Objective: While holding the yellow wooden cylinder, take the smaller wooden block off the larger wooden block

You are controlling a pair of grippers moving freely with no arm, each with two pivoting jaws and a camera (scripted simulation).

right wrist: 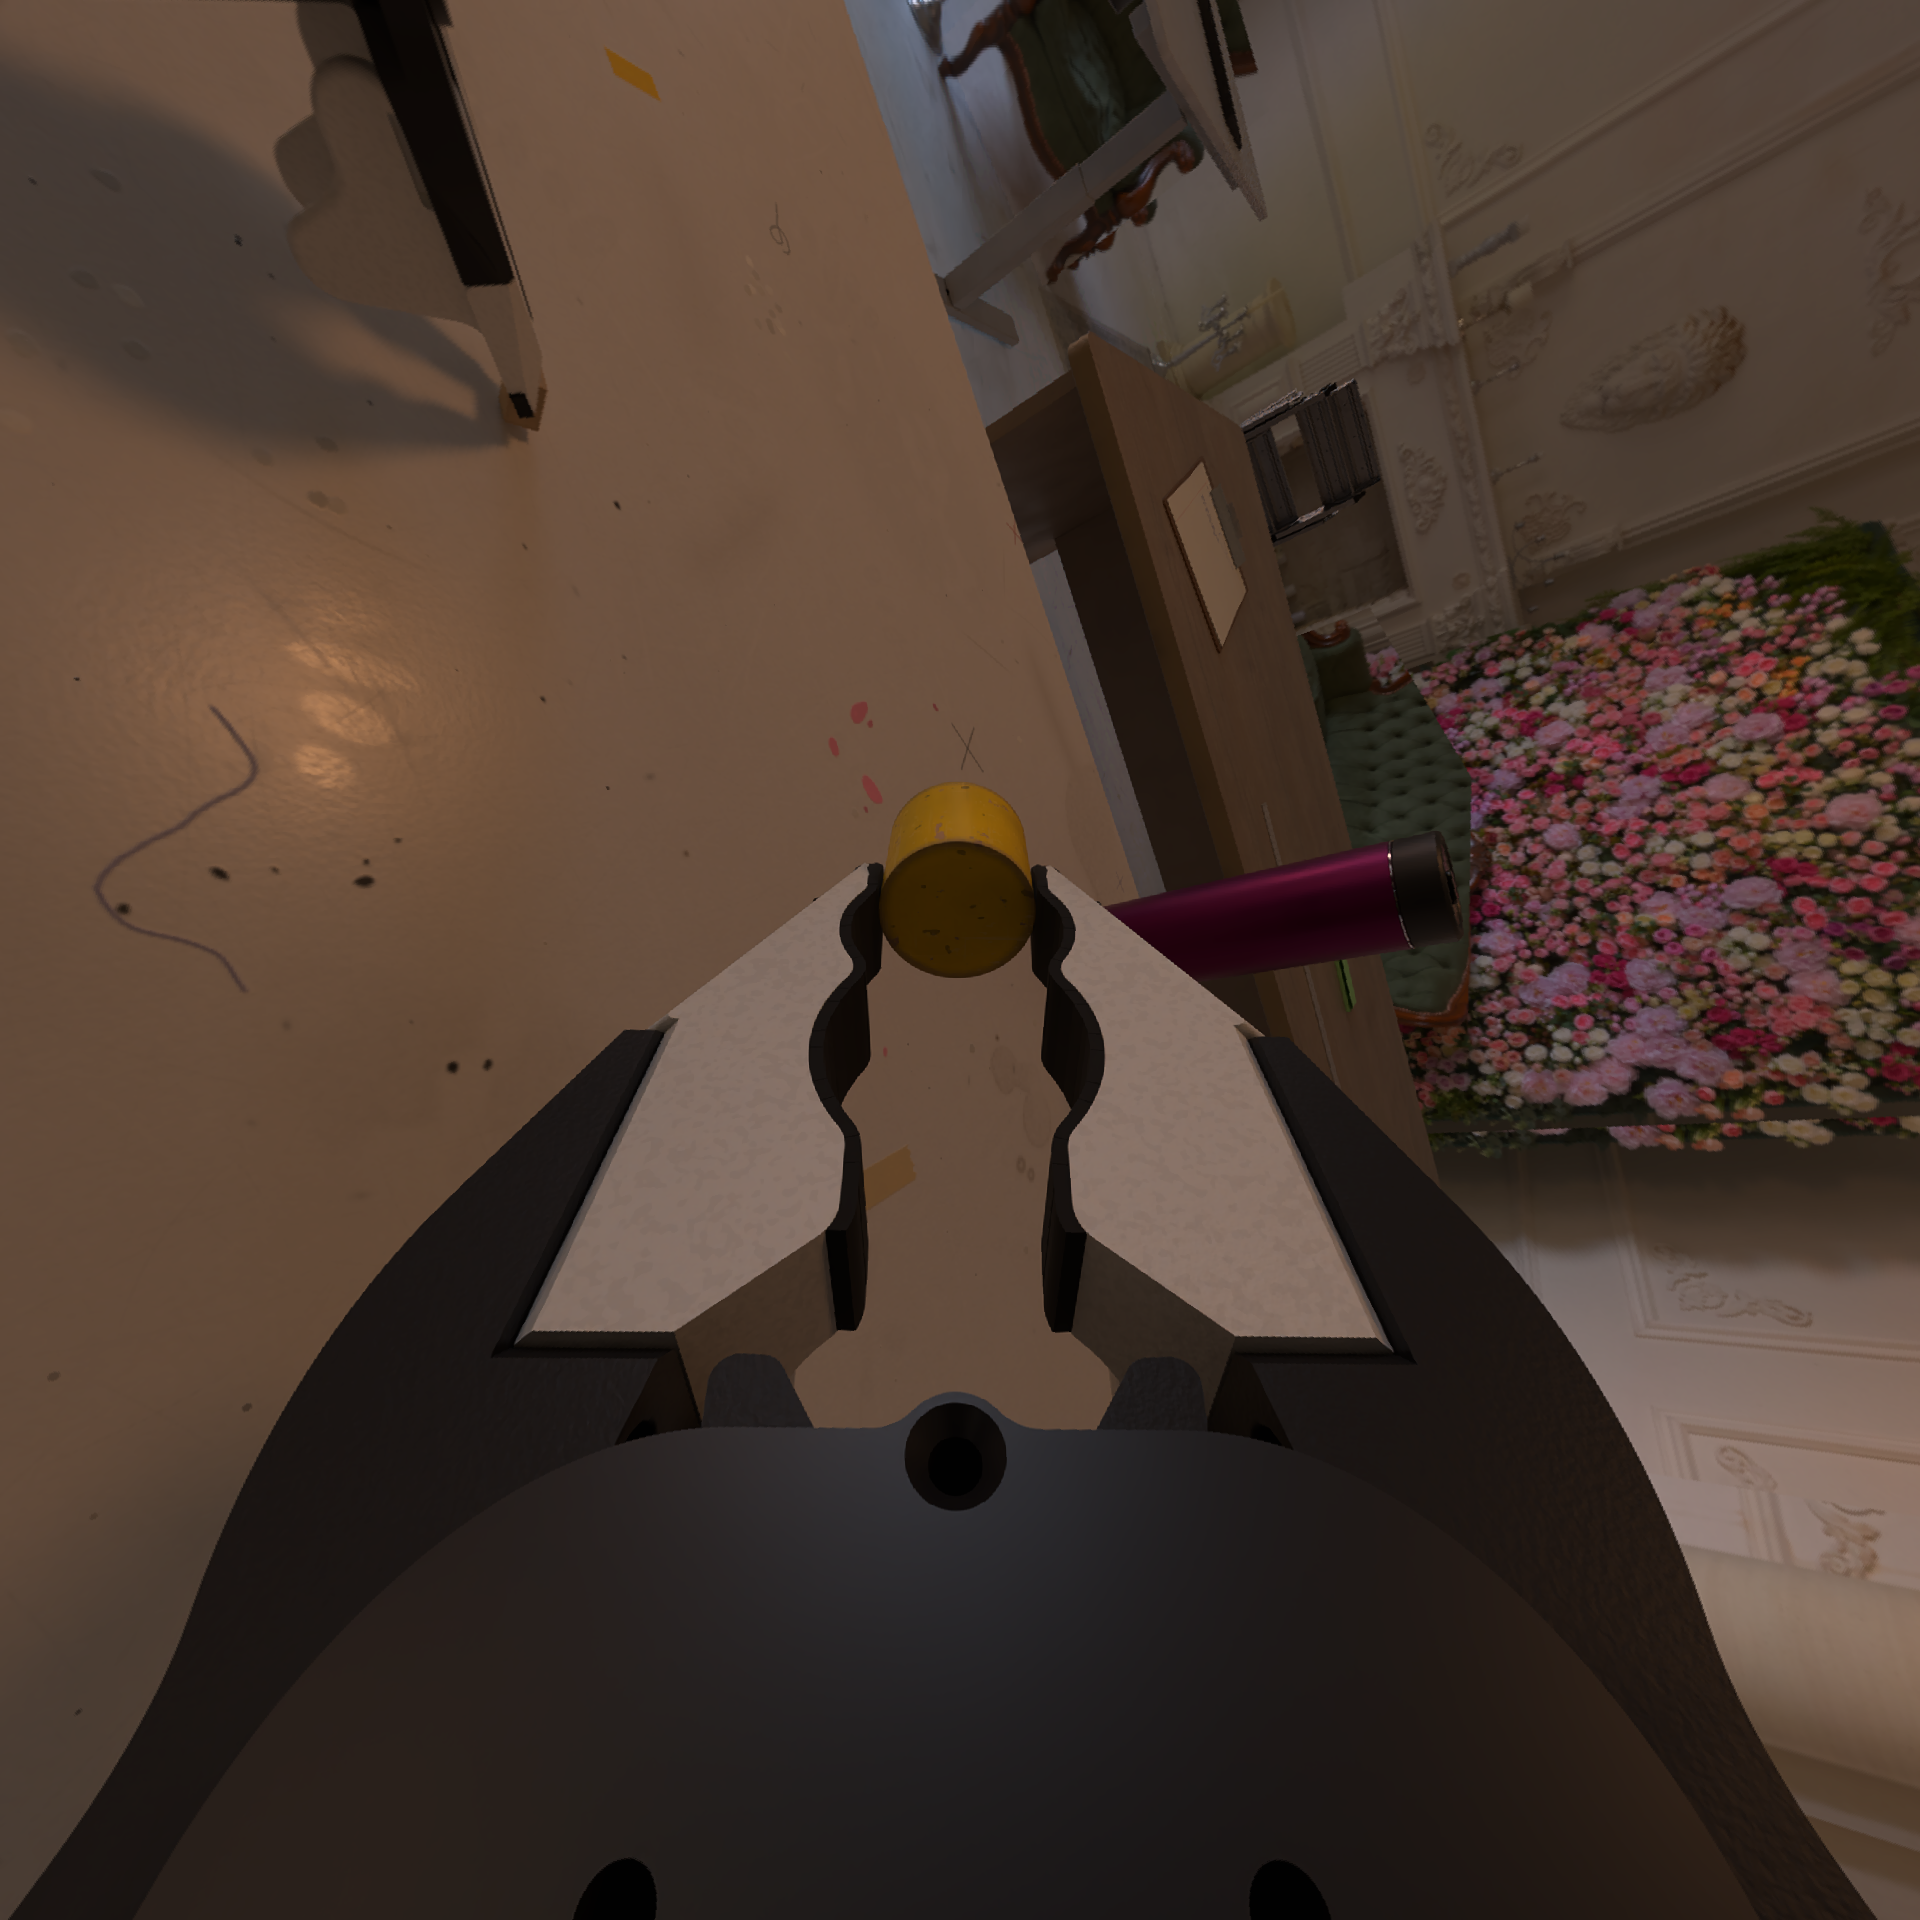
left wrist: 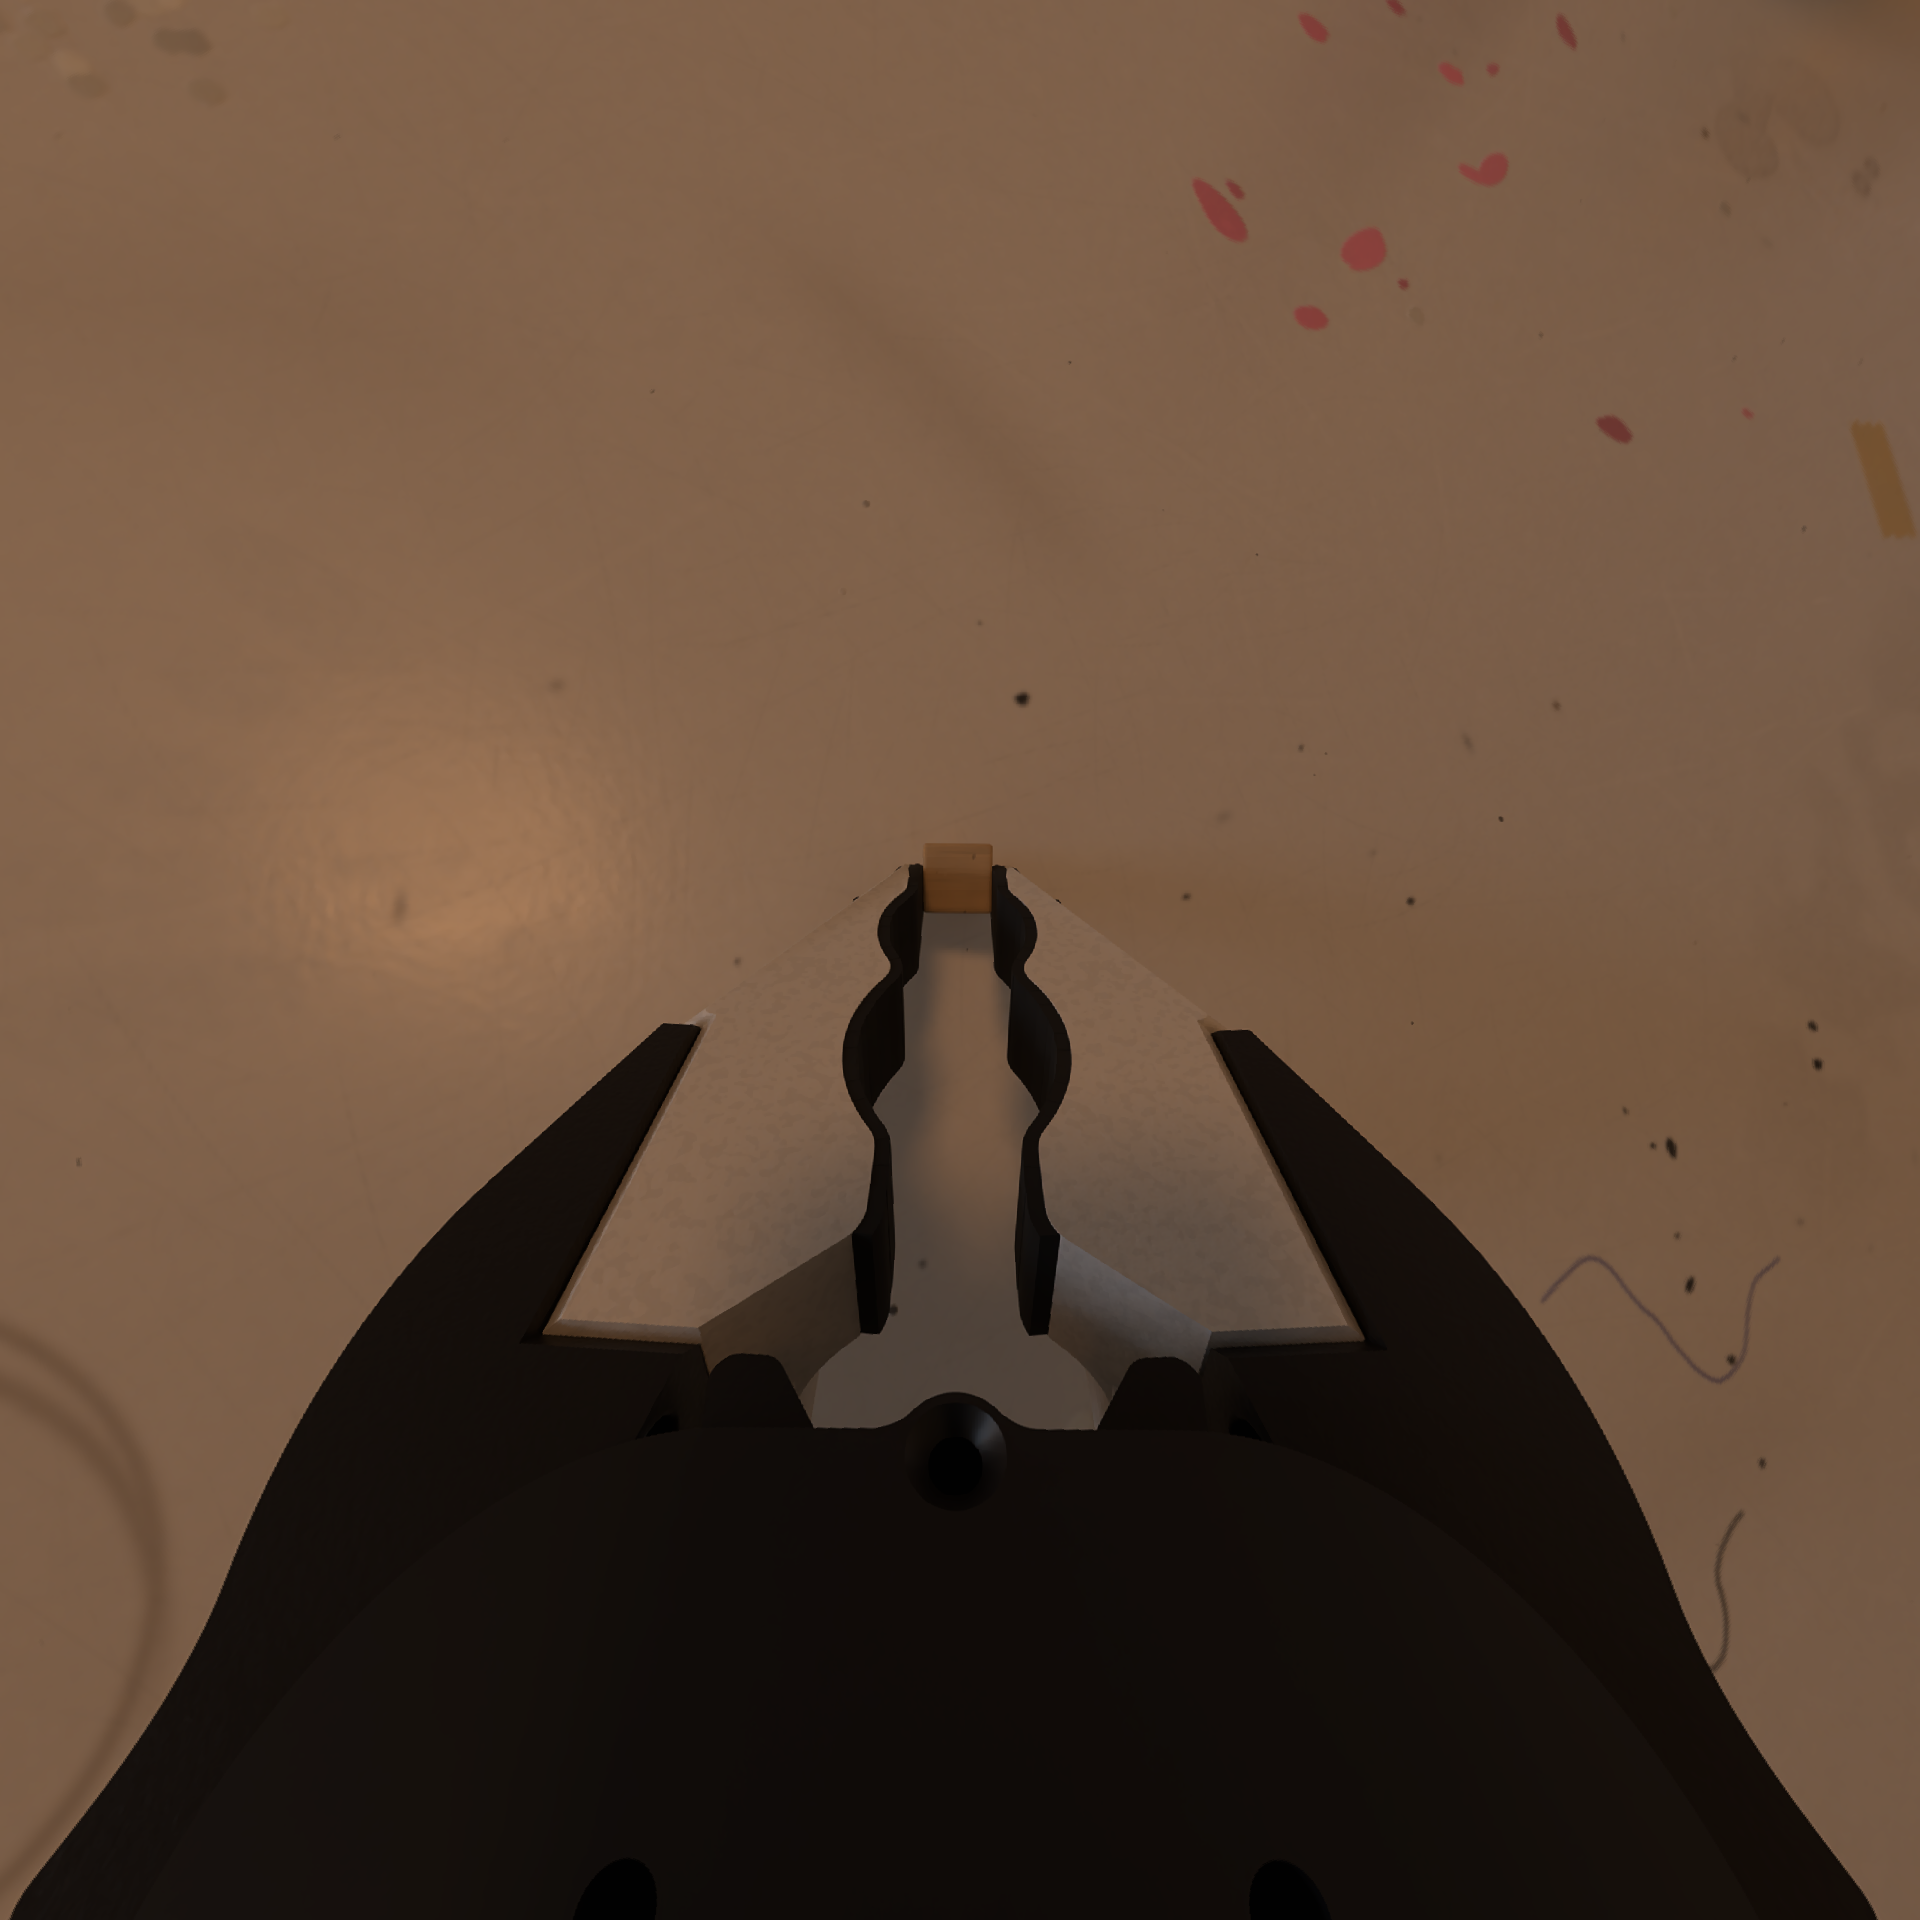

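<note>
- The smaller wooden block is pinched at the tips of the left gripper, over the tabletop.
- The yellow wooden cylinder is clamped in the right gripper.
- The larger wooden block is not in view; removal is judged done, with set-down next.
- Beyond the cylinder, a magenta flask is seen; nothing obstructs.

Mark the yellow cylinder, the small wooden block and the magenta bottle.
yellow cylinder (right wrist: 957,910), right wrist view, on its round end face.
small wooden block (left wrist: 956,881), left wrist view, on its near face.
magenta bottle (right wrist: 1278,916), right wrist view, mid-body.
</note>
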